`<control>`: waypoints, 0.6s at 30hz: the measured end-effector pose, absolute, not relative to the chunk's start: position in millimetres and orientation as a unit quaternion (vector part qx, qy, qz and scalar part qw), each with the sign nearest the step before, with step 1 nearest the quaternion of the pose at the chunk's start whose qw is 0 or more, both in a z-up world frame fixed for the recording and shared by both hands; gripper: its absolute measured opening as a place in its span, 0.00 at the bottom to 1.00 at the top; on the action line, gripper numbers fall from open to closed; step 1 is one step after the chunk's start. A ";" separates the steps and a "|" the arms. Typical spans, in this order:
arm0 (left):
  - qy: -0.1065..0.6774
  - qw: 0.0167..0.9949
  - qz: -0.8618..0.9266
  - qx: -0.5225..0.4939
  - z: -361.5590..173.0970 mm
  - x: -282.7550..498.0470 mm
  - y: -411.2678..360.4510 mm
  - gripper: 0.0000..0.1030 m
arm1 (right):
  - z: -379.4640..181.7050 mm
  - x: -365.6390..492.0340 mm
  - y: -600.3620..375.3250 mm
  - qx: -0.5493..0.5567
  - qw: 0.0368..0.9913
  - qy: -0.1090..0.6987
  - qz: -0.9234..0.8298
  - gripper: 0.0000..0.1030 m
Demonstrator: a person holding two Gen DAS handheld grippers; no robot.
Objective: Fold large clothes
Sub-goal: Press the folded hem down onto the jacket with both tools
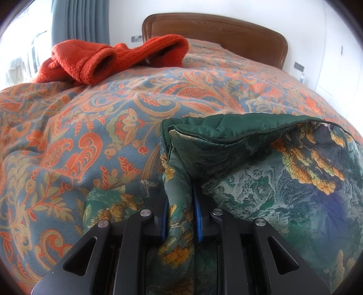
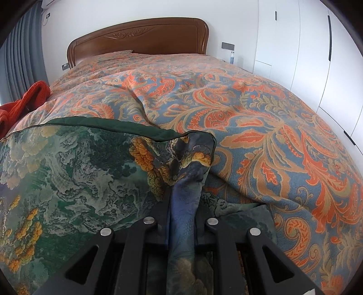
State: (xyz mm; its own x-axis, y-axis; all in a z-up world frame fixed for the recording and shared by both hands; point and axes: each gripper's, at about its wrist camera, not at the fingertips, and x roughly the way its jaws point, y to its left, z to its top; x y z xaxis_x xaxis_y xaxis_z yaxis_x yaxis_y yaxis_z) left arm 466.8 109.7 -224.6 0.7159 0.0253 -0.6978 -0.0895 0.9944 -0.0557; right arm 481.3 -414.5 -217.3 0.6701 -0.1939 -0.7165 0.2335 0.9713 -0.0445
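Bed (image 2: 261, 118) fills both views, covered by a paisley bedspread (image 1: 68, 140) in orange, tan and blue-grey, with a carved wooden headboard (image 2: 140, 36) at the far end against a white wall. White wardrobe doors (image 2: 317, 56) run along the right side in the right wrist view; grey curtain (image 1: 79, 20) hangs at the left by a bright window.

Green printed garment (image 1: 272, 181) lies at the near edge of the bed, on top of the bedspread. It's quilted, with a plain dark green lining (image 1: 238, 127) showing along a piped top edge, and the outer face carries a landscape print with yellow-orange clusters. It spans between the two grippers, top edge raised and folded over toward the cameras.

Orange knit sweater (image 1: 109, 59) sits crumpled at the far left of the bed, well apart from the green garment.

Left gripper (image 1: 180, 204): jaws clamped on a bunched corner of the green garment, fabric pinched between the blue pads (image 1: 198, 217) and trailing down past the mount.

Right gripper (image 2: 183, 199): jaws closed on the opposite corner, a twisted blue-grey strip of the same garment running between them. Pads are mostly buried in cloth here, so contact looks firm but I can't see the pad faces
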 end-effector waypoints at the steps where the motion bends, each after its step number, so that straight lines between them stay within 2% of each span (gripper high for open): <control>1: 0.376 0.925 0.031 -0.043 -224.7 466.9 109.8 0.17 | -217.3 481.0 -415.6 0.026 0.914 0.389 -0.117 0.15; 18: 0.374 0.926 0.028 -0.052 -224.5 466.3 112.3 0.19 | -219.2 481.7 -415.9 0.030 0.914 0.388 -0.115 0.15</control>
State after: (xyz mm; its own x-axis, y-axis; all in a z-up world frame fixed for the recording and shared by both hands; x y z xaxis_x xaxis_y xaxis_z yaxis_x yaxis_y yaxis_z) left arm 466.3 112.3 -224.5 0.7191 0.0124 -0.6948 -0.0894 0.9932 -0.0748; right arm 481.7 -415.9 -219.2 0.6725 -0.1874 -0.7160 0.2339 0.9717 -0.0346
